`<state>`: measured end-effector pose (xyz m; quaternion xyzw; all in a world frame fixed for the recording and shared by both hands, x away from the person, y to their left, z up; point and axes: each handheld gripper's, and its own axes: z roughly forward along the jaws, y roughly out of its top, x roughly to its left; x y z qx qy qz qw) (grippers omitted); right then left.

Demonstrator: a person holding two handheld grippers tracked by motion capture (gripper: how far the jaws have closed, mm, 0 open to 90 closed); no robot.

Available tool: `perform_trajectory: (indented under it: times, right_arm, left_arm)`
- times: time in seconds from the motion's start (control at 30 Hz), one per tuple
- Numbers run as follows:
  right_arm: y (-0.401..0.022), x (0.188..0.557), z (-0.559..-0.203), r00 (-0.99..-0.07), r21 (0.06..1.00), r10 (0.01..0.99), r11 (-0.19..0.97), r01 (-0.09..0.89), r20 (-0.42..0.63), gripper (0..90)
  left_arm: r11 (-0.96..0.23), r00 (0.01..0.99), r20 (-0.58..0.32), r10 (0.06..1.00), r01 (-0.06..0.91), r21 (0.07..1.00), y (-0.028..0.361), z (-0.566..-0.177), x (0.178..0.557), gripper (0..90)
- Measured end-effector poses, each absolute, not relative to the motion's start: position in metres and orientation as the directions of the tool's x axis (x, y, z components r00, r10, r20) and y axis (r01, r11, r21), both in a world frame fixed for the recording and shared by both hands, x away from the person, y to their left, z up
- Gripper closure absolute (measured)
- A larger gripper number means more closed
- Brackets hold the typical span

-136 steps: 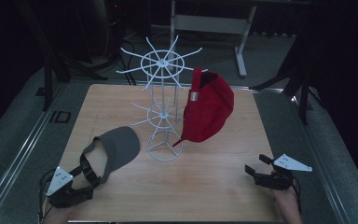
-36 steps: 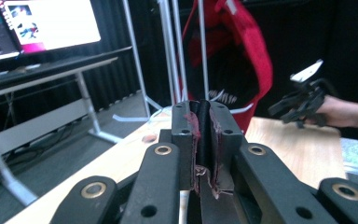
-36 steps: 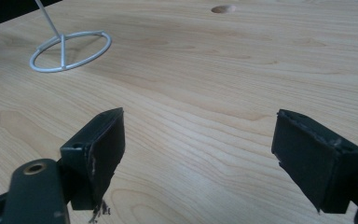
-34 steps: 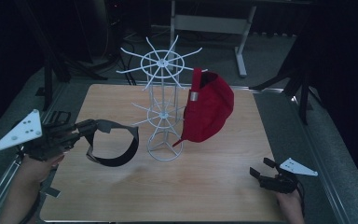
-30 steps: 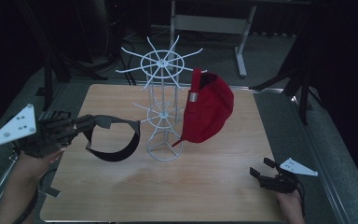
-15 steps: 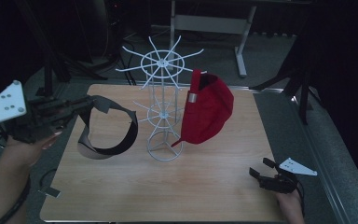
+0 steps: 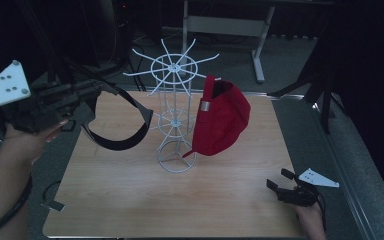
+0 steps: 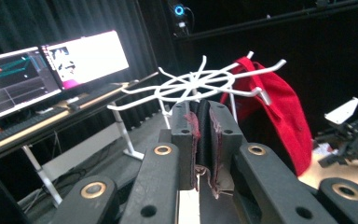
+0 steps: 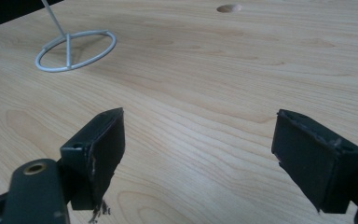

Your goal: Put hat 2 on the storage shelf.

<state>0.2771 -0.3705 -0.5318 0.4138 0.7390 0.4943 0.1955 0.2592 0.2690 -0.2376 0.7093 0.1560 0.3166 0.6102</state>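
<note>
My left gripper (image 7: 97, 92) is held in the air left of the white wire rack (image 7: 175, 65), shut on the edge of a dark cap (image 7: 125, 127) that hangs below it in a loop. In the left gripper view the cap's fabric (image 8: 200, 135) is pinched between the jaws of the left gripper (image 8: 201, 121), level with the rack's top wheel (image 8: 191, 86). A red cap (image 7: 222, 117) hangs on the rack's right side. My right gripper (image 7: 280, 182) rests low at the table's front right, open; in its own view the right gripper (image 9: 200, 140) has nothing between its jaws.
The rack's ring base (image 9: 74, 49) stands mid-table on the wooden top (image 7: 230, 200). A small hole (image 9: 229, 8) marks the wood farther off. Monitors (image 8: 51, 70) on a desk sit beyond the table. A cable loop (image 7: 55, 204) lies at the front left edge.
My left gripper has risen with the dark cap, from beside the rack's lower ring to near its top wheel; the cap has swung under it. The right gripper has stayed put.
</note>
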Motion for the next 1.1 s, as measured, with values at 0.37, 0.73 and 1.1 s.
perform_trajectory:
  times: [0.37,0.73,1.1]
  right_arm:
    - [-0.37,0.277,-0.533,-0.581,0.89,0.804,0.17,0.423,0.122,17.1]
    - [-0.371,0.277,-0.534,-0.581,0.889,0.805,0.172,0.424,0.121,17.1]
    - [-0.373,0.275,-0.532,-0.582,0.893,0.805,0.169,0.417,0.119,17.1]
  left_arm:
    - [-0.216,0.739,0.279,0.613,-0.183,0.959,0.255,-0.224,0.273,83.2]
    - [-0.211,0.713,0.291,0.638,-0.201,0.957,0.242,-0.209,0.288,83.2]
    - [-0.186,0.678,0.224,0.7,-0.13,0.974,0.238,-0.223,0.314,83.2]
